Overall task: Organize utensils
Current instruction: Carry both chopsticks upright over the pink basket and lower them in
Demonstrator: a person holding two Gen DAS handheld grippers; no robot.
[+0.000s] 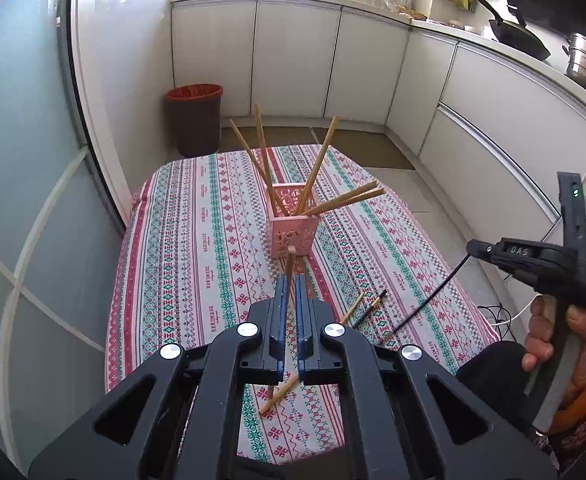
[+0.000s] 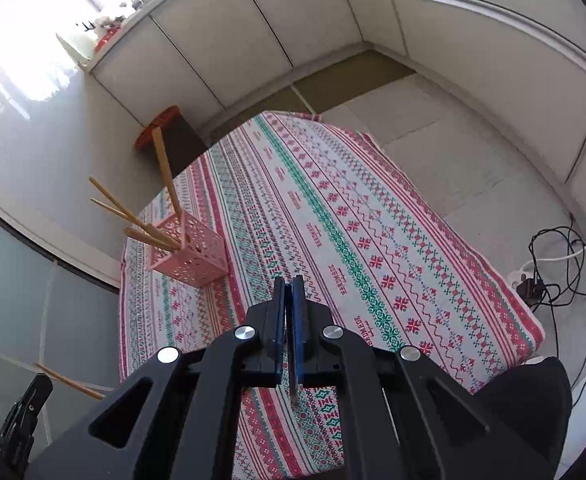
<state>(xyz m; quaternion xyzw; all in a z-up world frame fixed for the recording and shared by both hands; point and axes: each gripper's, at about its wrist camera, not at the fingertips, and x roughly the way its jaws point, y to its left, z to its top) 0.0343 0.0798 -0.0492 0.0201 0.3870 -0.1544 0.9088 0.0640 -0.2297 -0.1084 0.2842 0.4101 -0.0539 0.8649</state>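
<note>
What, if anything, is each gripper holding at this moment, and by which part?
The left gripper is shut on a wooden chopstick, clamped near its upper end. The right gripper is shut on a thin dark utensil; which part it grips cannot be told.

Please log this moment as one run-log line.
left tongs: shut on chopstick | right tongs: shut on dark utensil | pink holder: several chopsticks in

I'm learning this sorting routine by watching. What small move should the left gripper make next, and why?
Probably carry it forward and up over the pink holder, then release. The left gripper is shut on a wooden chopstick, held short of the holder, where five chopsticks already stand.
</note>
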